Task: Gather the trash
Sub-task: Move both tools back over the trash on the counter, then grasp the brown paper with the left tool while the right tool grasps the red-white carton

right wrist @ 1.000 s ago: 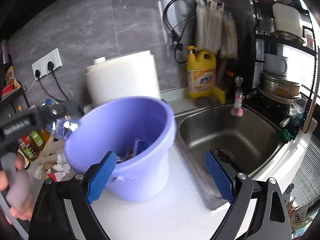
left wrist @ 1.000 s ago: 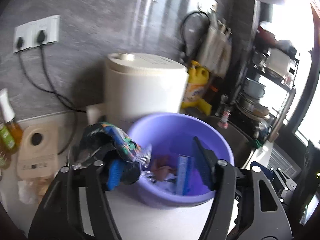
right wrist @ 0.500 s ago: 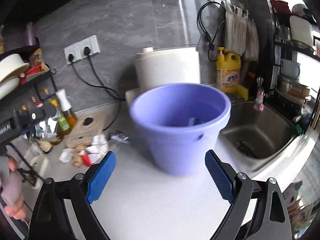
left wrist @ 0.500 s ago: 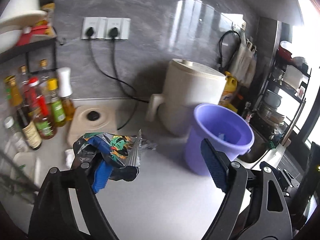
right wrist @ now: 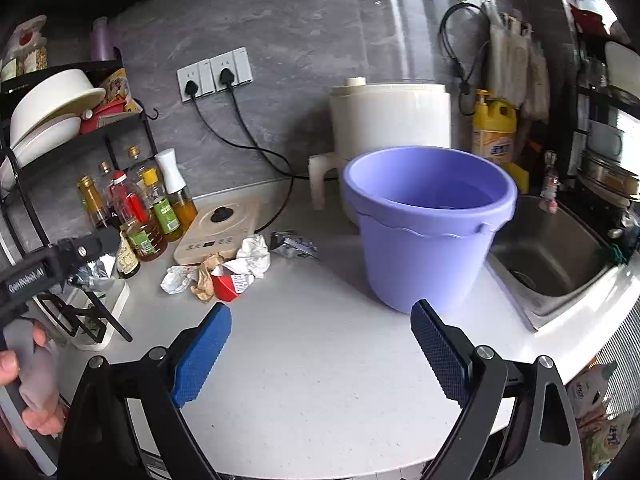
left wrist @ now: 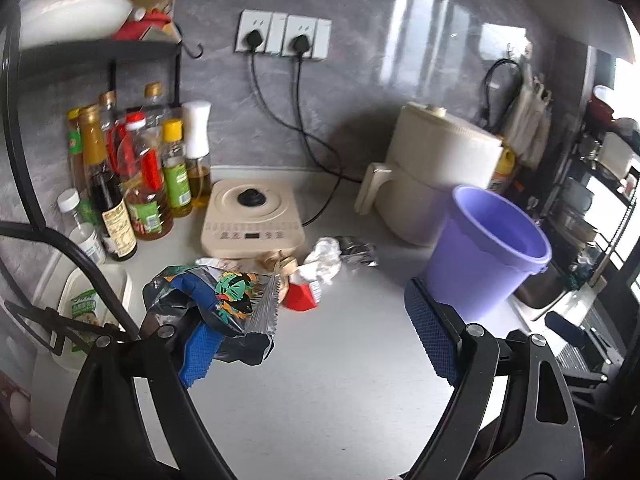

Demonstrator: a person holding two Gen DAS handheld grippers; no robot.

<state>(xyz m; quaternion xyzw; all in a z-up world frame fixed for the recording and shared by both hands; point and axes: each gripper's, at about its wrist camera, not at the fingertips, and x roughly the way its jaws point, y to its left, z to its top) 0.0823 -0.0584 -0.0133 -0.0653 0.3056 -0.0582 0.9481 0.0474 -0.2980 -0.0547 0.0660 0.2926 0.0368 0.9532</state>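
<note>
While the left gripper (left wrist: 308,312) hangs low over the counter (right wrist: 320,380), its fingers stand wide apart, having just been opening, and a dark printed snack wrapper (left wrist: 216,300) clings crumpled over the left-hand finger, covering the top of its blue pad; nothing presses on it from the other side. Over on the right gripper (right wrist: 320,312), fingers are spread wide as well, nothing between them, only bare pale counter. At the left edge of the right wrist view a hand (right wrist: 28,380) grips a handle, cut off by the frame. Further out, a small heap of trash lies loose: a red carton (right wrist: 228,282), crumpled white paper (right wrist: 254,256), a brownish scrap too creased to identify, and a foil wrapper (right wrist: 292,244) just beside them. The purple bucket (right wrist: 424,232) stands upright to their right, near the sink (right wrist: 552,256); its contents are hidden behind the rim. Behind the heap sit a beige induction cooker (right wrist: 216,228) and a cluster of sauce bottles (right wrist: 140,216). At the back, a white appliance (right wrist: 388,120), a yellow detergent bottle (right wrist: 494,132) and wall sockets (right wrist: 216,74) on grey stone wall.
</note>
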